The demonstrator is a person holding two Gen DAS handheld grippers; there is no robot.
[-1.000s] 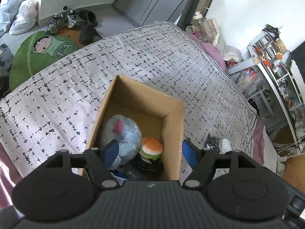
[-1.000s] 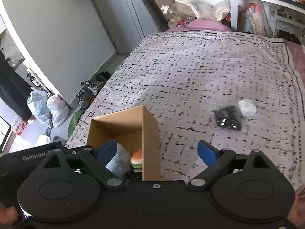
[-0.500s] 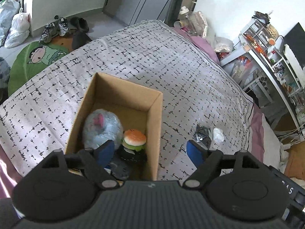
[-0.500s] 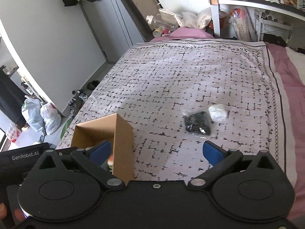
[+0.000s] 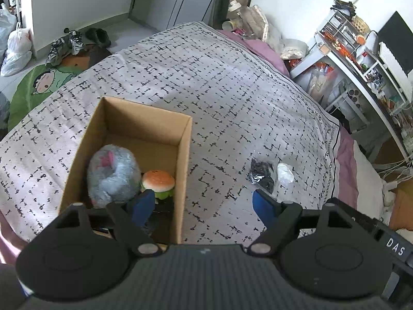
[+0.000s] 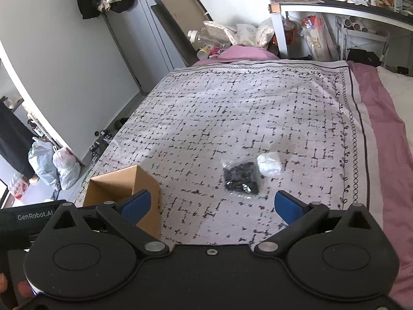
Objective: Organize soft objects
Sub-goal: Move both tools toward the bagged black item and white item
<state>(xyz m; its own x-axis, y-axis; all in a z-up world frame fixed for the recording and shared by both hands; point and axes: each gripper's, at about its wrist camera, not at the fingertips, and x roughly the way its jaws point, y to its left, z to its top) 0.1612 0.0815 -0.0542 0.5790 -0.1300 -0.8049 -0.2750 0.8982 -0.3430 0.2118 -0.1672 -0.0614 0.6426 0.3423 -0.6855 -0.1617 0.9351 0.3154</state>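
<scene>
An open cardboard box (image 5: pixel 183 155) (image 6: pixel 144 180) stands on the patterned bedspread. Inside it lie a grey plush toy (image 5: pixel 111 175) and a burger-shaped soft toy (image 5: pixel 158 180), with something dark under them. To the right of the box a black item in a clear bag (image 5: pixel 260 174) (image 6: pixel 241 180) and a small white soft bundle (image 5: pixel 285 174) (image 6: pixel 269 164) lie on the spread. My left gripper (image 5: pixel 204 206) is open and empty, straddling the box's right wall. My right gripper (image 6: pixel 210 206) is open wide and empty, just short of the black bag.
The bedspread (image 6: pixel 232 108) stretches far ahead, with a pink sheet (image 6: pixel 387 134) along its right side. A cluttered desk and shelves (image 5: pixel 361 59) stand to the right of the bed. Shoes (image 5: pixel 69 44), a green rug (image 5: pixel 38 82) and plastic bags (image 6: pixel 54 165) lie on the floor at left.
Both grippers have drawn back and shifted right, away from the box. Their jaws stand wider. The black bag and white bundle now lie nearer the centre of both views.
</scene>
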